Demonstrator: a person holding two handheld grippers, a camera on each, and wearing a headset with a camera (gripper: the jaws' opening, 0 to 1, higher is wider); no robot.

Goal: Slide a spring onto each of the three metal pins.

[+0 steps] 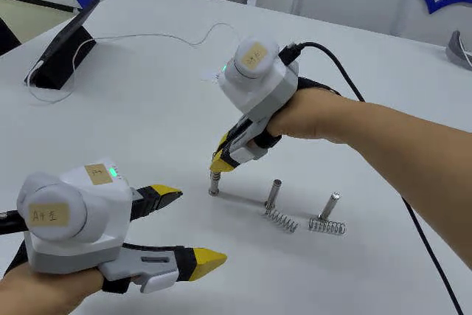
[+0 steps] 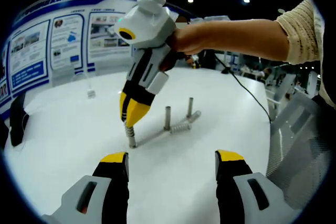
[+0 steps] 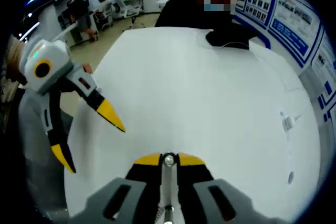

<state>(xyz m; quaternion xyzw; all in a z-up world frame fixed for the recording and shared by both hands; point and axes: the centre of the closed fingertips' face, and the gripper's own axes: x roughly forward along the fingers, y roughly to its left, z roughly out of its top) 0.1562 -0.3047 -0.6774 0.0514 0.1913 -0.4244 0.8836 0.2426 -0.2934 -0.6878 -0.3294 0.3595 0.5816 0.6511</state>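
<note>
Holding: right gripper (image 1: 219, 166) has its jaws closed around a spring (image 2: 127, 128) at the top of the left pin (image 1: 214, 187), which stands upright on the white table (image 1: 147, 116).
Right gripper view: pin top sits between the yellow jaw tips; how far down the spring has gone, cannot tell.
Left gripper (image 1: 198, 226): jaws wide apart, nothing between them, hanging above the table close to the person, well apart from the pins.
Bare pins: middle pin (image 1: 273, 193) and right pin (image 1: 330, 206), both upright.
Lying flat: second spring (image 1: 281, 219) at the foot of the middle pin, third spring (image 1: 327, 226) at the foot of the right pin.
Far left: dark tablet stand (image 1: 66, 42) with a thin white cable (image 1: 147, 35).
</note>
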